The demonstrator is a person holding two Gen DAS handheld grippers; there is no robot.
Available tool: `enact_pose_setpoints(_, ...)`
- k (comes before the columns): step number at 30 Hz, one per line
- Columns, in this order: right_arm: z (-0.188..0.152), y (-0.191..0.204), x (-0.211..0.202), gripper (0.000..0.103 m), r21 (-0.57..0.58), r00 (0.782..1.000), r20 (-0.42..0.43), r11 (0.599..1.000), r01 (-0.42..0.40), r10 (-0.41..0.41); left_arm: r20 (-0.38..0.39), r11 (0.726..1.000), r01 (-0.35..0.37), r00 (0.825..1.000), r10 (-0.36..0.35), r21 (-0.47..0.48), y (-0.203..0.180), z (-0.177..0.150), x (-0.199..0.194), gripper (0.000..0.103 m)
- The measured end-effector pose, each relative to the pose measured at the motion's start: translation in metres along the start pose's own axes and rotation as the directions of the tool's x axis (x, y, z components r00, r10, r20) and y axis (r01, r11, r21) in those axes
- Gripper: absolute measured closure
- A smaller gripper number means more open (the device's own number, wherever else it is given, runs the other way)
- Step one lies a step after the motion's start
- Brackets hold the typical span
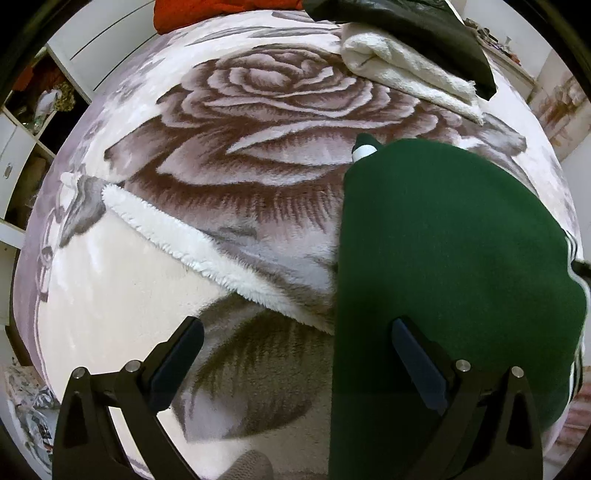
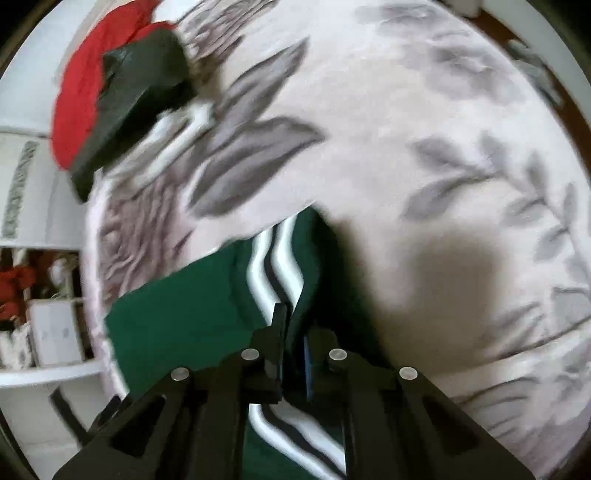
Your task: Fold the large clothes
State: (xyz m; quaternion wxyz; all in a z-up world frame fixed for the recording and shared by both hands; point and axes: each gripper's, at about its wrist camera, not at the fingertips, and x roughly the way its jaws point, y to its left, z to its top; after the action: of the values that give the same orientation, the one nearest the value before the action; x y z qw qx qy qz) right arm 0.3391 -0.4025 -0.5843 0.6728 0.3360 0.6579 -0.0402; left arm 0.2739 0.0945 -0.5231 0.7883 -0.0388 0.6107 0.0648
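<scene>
A dark green garment (image 1: pixel 450 258) with white and black side stripes lies folded on a rose-patterned blanket (image 1: pixel 258 140) at the right of the left wrist view. My left gripper (image 1: pixel 295 354) is open and empty, its right finger over the garment's left edge. In the right wrist view my right gripper (image 2: pixel 293 332) is shut on the green garment (image 2: pixel 177 317) at its striped edge (image 2: pixel 273 258). The view is motion-blurred.
A folded white towel (image 1: pixel 410 74) under a dark folded garment (image 1: pixel 406 26) lies at the far side of the bed, with a red cloth (image 1: pixel 221 11) beside it. White shelving (image 1: pixel 22 155) stands at the left. A fluffy white blanket edge (image 1: pixel 177 240) crosses the near left.
</scene>
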Motion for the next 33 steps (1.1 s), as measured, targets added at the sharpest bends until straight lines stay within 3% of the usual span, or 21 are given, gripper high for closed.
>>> enact_pose_setpoints(3,0.006,-0.011,0.014,0.092,0.004,0.988,-0.103,0.993,-0.117,0.117,-0.012,0.999,0.030,0.999,-0.030,-0.038,0.007,0.000,-0.001,0.000)
enact_pose_setpoints(5,0.002,-0.019,0.001,0.060,-0.041,0.981,-0.129,0.988,-0.151,0.144,-0.008,0.991,0.100,0.995,-0.101,-0.084,0.017,-0.002,-0.004,0.000)
enact_pose_setpoints(6,-0.002,-0.024,-0.007,0.022,-0.052,0.977,-0.119,0.982,-0.182,0.175,-0.001,0.984,0.145,0.989,-0.146,-0.104,0.020,-0.003,-0.004,0.000)
enact_pose_setpoints(7,-0.005,-0.028,-0.012,0.011,-0.069,0.969,-0.119,0.972,-0.225,0.216,0.007,0.972,0.200,0.980,-0.201,-0.126,0.024,-0.004,-0.004,0.000)
enact_pose_setpoints(9,-0.010,-0.034,-0.007,0.011,-0.093,0.956,-0.171,0.963,-0.254,0.236,-0.002,0.930,0.323,0.944,-0.329,-0.177,0.029,-0.010,0.005,0.000)
enact_pose_setpoints(11,-0.012,-0.039,0.010,0.011,-0.134,0.954,-0.227,0.964,-0.231,0.197,-0.009,0.865,0.446,0.888,-0.460,-0.228,0.030,-0.016,0.018,0.000)
enact_pose_setpoints(12,-0.014,-0.043,0.023,0.011,-0.162,0.954,-0.249,0.963,-0.214,0.170,-0.016,0.827,0.501,0.853,-0.521,-0.255,0.030,-0.019,0.027,0.000)
enact_pose_setpoints(13,-0.014,-0.047,0.034,0.009,-0.165,0.944,-0.272,0.957,-0.238,0.188,-0.022,0.777,0.560,0.807,-0.590,-0.289,0.028,-0.022,0.036,0.000)
enact_pose_setpoints(15,-0.011,-0.054,0.051,0.004,-0.142,0.926,-0.303,0.950,-0.277,0.224,-0.014,0.711,0.622,0.749,-0.662,-0.328,0.024,-0.026,0.049,0.000)
enact_pose_setpoints(16,-0.009,-0.056,0.056,0.002,-0.137,0.916,-0.316,0.943,-0.304,0.249,-0.013,0.694,0.639,0.732,-0.681,-0.333,0.021,-0.026,0.054,0.000)
enact_pose_setpoints(22,-0.004,-0.049,0.078,0.000,-0.123,0.847,-0.413,0.901,-0.417,0.335,-0.016,0.676,0.677,0.703,-0.711,-0.291,0.003,-0.018,0.066,0.000)
enact_pose_setpoints(23,-0.002,-0.046,0.081,0.000,-0.116,0.834,-0.429,0.895,-0.431,0.346,-0.012,0.665,0.688,0.692,-0.722,-0.292,0.003,-0.017,0.068,0.000)
enact_pose_setpoints(24,-0.001,-0.044,0.085,0.000,-0.096,0.813,-0.448,0.884,-0.458,0.372,-0.008,0.653,0.697,0.682,-0.731,-0.296,0.004,-0.017,0.068,0.000)
enact_pose_setpoints(25,0.000,-0.036,0.093,0.000,-0.069,0.775,-0.484,0.865,-0.497,0.406,0.003,0.639,0.706,0.672,-0.741,-0.306,0.006,-0.016,0.069,0.001)
enact_pose_setpoints(26,0.001,-0.025,0.102,0.000,-0.067,0.760,-0.503,0.859,-0.508,0.411,0.009,0.626,0.713,0.662,-0.750,-0.316,0.007,-0.015,0.069,0.002)
enact_pose_setpoints(28,-0.003,-0.004,0.120,0.000,-0.082,0.754,-0.537,0.866,-0.492,0.378,0.010,0.620,0.717,0.656,-0.754,-0.319,0.008,-0.014,0.070,0.005)
enact_pose_setpoints(31,-0.002,0.011,0.130,0.002,-0.024,0.751,-0.509,0.866,-0.500,0.419,0.005,0.620,0.718,0.655,-0.756,-0.315,0.009,-0.009,0.071,0.008)
enact_pose_setpoints(32,-0.002,0.013,0.129,0.010,-0.012,0.745,-0.501,0.857,-0.515,0.440,0.005,0.620,0.719,0.654,-0.756,-0.314,0.009,-0.008,0.070,0.009)
enact_pose_setpoints(33,-0.005,0.017,0.128,0.046,0.019,0.724,-0.489,0.835,-0.550,0.487,0.003,0.622,0.719,0.655,-0.756,-0.310,0.009,-0.006,0.070,0.011)
